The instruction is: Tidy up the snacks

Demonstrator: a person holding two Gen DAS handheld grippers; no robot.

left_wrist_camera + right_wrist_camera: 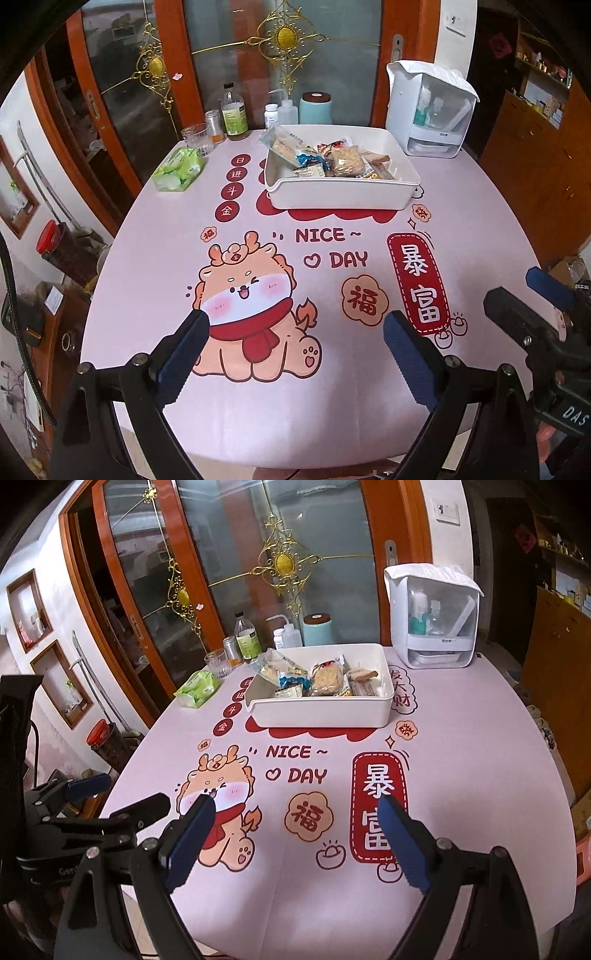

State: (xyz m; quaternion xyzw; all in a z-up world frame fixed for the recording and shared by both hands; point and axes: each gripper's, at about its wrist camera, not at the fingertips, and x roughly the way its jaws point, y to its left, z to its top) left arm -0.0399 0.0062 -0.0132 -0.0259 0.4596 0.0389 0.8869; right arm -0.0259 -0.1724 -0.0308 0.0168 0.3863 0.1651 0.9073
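Note:
A white rectangular bin (pixel 334 192) (pixel 321 710) stands on the far half of the pink printed tablecloth. It holds several wrapped snacks (pixel 332 158) (pixel 321 681), piled loosely. My left gripper (pixel 295 325) hangs open over the near part of the cloth, above the cartoon dragon, with nothing between its blue pads. My right gripper (pixel 297 810) is open too, empty, over the near cloth by the red banner print. In the left wrist view the right gripper's fingers (pixel 517 310) show at the right edge; in the right wrist view the left gripper's fingers (pixel 110 805) show at the left edge.
A green tissue pack (pixel 179 169) (pixel 197 688) lies left of the bin. Behind it stand a glass (pixel 197 138), bottles (pixel 233 114), a teal canister (pixel 314 107) and a white dispenser box (pixel 430 110) (pixel 432 618). Glass doors close off the back; the table edge curves near me.

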